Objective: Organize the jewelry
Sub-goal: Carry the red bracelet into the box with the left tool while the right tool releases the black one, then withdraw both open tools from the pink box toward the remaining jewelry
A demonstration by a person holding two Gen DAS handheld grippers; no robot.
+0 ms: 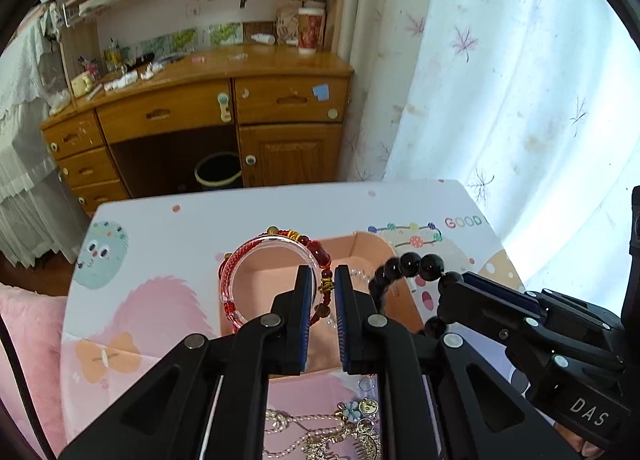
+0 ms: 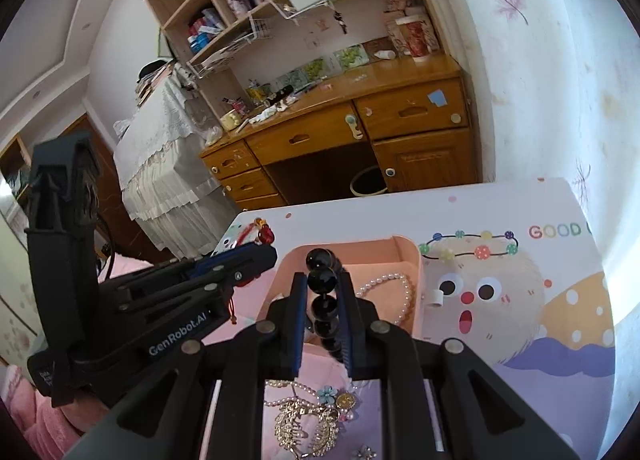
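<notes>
Two pieces are up off the counter (image 1: 160, 228) at once, both over the open pink rectangular tray (image 2: 408, 252). Your left gripper (image 1: 323, 288) is clenched on the red beaded cord bracelet (image 1: 320, 256), and the clear, red-tinted rigid bangle (image 1: 240, 272) rides along with it. Your right gripper (image 2: 322, 296) is pinched on the strand of glossy black round beads (image 2: 322, 280). Expect the bangle to be stiff, slick and likely brittle, so lower it gently; the cord is light and limp, best held at its knot. The black beads look heavier and slippery; they will sag and roll, so grip between two beads. Only the right wrist view shows the white pearl bracelet (image 2: 390, 288) already lying in the tray, while the left wrist view alone shows the whole bangle ring. The gold and pearl tangle (image 2: 308, 416) waits on the counter below both.
</notes>
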